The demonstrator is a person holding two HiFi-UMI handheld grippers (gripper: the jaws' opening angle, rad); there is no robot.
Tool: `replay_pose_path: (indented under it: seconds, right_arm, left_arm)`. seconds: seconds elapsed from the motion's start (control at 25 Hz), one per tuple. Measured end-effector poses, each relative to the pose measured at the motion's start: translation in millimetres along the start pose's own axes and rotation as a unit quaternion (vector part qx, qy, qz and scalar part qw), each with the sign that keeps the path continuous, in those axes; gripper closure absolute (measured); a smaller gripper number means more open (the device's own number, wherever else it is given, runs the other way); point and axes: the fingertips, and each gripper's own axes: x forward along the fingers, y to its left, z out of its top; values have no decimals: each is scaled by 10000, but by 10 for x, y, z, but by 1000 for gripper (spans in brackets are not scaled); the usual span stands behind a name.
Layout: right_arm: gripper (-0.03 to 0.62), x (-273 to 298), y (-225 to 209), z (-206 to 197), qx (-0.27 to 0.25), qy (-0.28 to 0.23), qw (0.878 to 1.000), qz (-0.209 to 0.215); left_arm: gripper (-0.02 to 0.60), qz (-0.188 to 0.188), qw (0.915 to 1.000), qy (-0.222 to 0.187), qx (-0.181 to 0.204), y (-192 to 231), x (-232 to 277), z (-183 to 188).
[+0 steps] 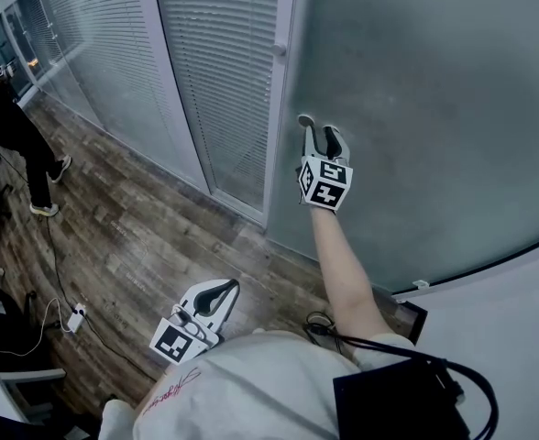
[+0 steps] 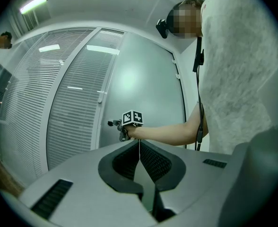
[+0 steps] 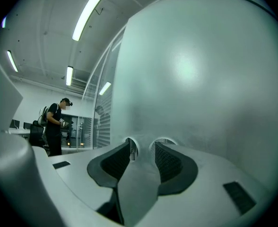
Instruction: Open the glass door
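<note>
The frosted glass door (image 1: 425, 99) fills the right of the head view, and its left edge meets a white frame post (image 1: 283, 81). My right gripper (image 1: 318, 125) is stretched out level on a bare arm. It is open with nothing between the jaws, and its fingertips (image 3: 131, 148) are right at the frosted pane (image 3: 200, 79), near the door's left edge. My left gripper (image 1: 225, 288) hangs low near my body, shut and empty. In the left gripper view the left gripper (image 2: 139, 142) points towards the door (image 2: 143, 79) and the right gripper (image 2: 115, 124).
Glass panels with white blinds (image 1: 219, 71) run to the left along a wooden floor (image 1: 132, 236). A person in black (image 1: 8, 108) stands at the far left. Cables and a white plug block (image 1: 75, 319) lie on the floor. A black fitting (image 1: 412, 319) sits at the door's foot.
</note>
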Motion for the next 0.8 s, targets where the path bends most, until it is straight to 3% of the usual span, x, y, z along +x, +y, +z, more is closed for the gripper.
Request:
replay_pose_path:
  seconds: [0.4, 0.8]
  right_arm:
    - [465, 115, -54, -14, -20, -139, 9984, -544]
    - [480, 77, -35, -26, -39, -74, 9974, -718]
  left_arm:
    - [563, 112, 9999, -57, -24, 63, 22, 19]
    - [563, 37, 10000, -49, -78, 55, 19, -10]
